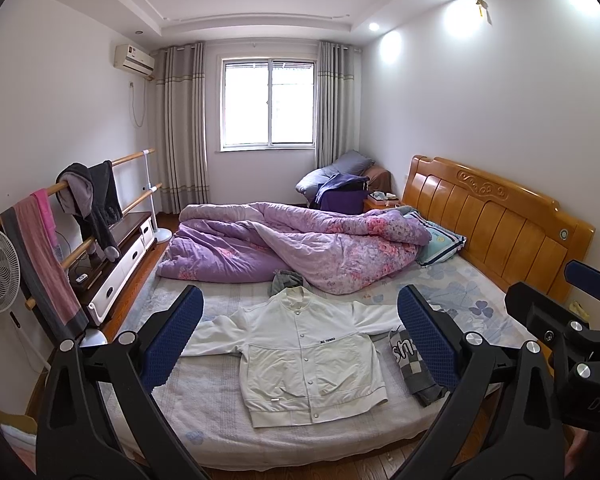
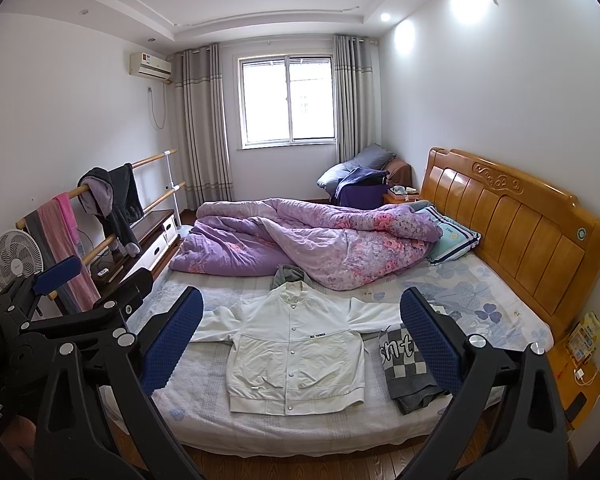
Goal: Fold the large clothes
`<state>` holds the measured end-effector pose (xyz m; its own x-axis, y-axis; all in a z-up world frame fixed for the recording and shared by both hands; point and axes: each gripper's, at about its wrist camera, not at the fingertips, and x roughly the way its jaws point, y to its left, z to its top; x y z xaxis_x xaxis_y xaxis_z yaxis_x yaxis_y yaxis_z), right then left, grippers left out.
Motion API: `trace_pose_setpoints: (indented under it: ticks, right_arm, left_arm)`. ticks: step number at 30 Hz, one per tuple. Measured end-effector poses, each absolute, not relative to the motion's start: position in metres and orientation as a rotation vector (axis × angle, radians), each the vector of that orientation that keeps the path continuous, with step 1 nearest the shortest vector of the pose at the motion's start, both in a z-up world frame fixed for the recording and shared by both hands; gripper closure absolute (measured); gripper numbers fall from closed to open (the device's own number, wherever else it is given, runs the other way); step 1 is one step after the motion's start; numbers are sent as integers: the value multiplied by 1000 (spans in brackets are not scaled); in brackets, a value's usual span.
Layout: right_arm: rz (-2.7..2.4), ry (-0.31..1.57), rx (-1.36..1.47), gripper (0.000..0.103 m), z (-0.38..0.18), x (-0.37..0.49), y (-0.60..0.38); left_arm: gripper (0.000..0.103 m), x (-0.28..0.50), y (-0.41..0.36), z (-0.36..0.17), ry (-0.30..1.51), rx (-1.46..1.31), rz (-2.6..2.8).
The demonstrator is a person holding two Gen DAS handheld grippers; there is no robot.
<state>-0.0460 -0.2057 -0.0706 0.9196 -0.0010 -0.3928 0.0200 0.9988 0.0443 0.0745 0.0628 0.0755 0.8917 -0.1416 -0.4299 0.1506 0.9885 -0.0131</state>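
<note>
1. Left gripper (image 1: 300, 332): jaws wide, nothing between the blue pads (image 1: 172, 336). Held in the air above the near edge of the bed, well clear of the jacket.
2. Right gripper (image 2: 302, 334): jaws wide, likewise holding nothing. Also above the near edge, apart from the jacket; its body shows at the right of the left view.
3. Jacket (image 2: 296, 348): white, snap front, lying flat and face up on the bed (image 2: 204, 408), collar away from the near edge, hem toward it, both sleeves spread sideways. No fold made yet, by the look of it.
4. Checked cloth (image 2: 406, 368): grey-and-white, folded, just right of the jacket, at or under the right sleeve end; which, cannot tell.
5. Grey garment (image 2: 286, 274): just beyond the jacket collar, partly under the quilt.
6. Quilt (image 2: 300, 236): purple, floral, bunched beyond the jacket.
7. Headboard (image 2: 516, 220): wooden, well right of the jacket.
8. Risks, judged:
 - Pads may pinch the sheet along with a sleeve, dragging the bedding.
 - A right-sleeve grab may catch the checked cloth, since they lie so close.
 - Uneven lifts by the 2 grippers would skew the fold.
 - Slick fabric could slip from a shallow pinch.
</note>
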Motion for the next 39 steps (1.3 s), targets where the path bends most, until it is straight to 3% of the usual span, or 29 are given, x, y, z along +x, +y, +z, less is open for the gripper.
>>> trace_pose_setpoints:
  ticks: [39]
  right_arm:
    - [3,415,58,8,-75,-34,-203]
  left_arm:
    - [5,79,69,79,449,20,-157]
